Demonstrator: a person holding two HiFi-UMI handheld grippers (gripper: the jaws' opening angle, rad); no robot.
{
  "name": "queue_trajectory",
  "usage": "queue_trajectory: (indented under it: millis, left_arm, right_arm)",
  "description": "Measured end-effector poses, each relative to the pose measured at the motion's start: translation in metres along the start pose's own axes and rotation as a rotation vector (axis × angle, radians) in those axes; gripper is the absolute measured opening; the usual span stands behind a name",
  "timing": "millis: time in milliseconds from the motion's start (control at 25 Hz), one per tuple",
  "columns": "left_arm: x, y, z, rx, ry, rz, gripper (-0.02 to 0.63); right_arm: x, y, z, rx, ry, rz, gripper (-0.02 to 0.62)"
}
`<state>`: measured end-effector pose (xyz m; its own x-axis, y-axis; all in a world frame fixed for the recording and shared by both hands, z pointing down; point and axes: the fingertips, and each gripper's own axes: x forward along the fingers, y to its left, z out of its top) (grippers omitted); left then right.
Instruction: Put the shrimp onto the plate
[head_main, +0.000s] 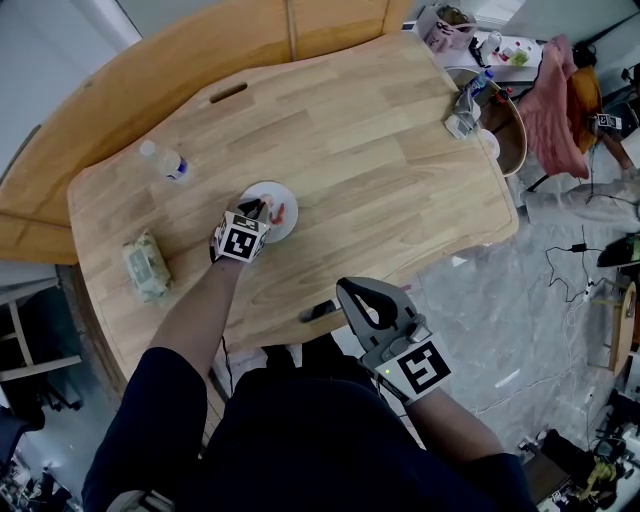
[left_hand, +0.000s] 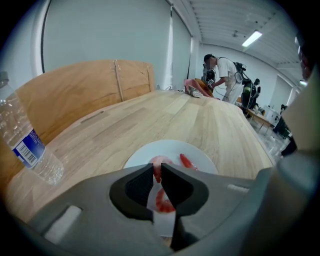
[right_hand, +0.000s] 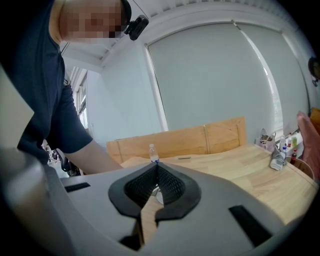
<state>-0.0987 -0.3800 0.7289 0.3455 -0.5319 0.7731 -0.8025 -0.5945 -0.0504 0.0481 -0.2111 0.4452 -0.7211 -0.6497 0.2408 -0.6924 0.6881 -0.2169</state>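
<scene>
Shrimp (left_hand: 159, 175) is pinched between the nearly shut jaws of the left gripper (left_hand: 156, 169), just above the white plate (left_hand: 205, 155) near the bench's (head_main: 380, 180) middle. In the left gripper view a second shrimp (left_hand: 186, 160) lies on the plate at 2 o'clock from the first. The right gripper (right_hand: 156, 169), jaws together and empty, hangs off the bench edge at the plate's 5 o'clock.

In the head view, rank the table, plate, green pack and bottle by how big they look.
Largest: table.
Next: plate and green pack look about alike; the left gripper covers part of the plate, so I won't rank them.
Smallest: bottle.
</scene>
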Motion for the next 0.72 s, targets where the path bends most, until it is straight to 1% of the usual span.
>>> queue_trajectory:
  millis: [200, 360, 440, 560, 720]
  left_arm:
    - [0.002, -0.001, -0.007, 0.029, 0.039, -0.013, 0.049]
    - [0.004, 0.002, -0.007, 0.032, 0.044, -0.011, 0.051]
    - [0.003, 0.003, -0.006, 0.033, 0.044, -0.011, 0.061]
    - [-0.001, 0.004, -0.002, 0.033, 0.025, -0.015, 0.069]
    - [-0.016, 0.001, 0.009, 0.006, -0.040, -0.020, 0.071]
  right_arm:
    - [-0.001, 0.007, -0.005, 0.004, 0.013, 0.009, 0.011]
    - [-0.002, 0.009, -0.006, 0.001, 0.015, 0.002, 0.011]
    - [-0.003, 0.009, -0.005, -0.002, 0.014, -0.002, 0.011]
    - [-0.004, 0.010, -0.006, -0.005, 0.015, -0.002, 0.011]
    - [-0.004, 0.016, -0.005, -0.006, 0.016, 0.004, 0.011]
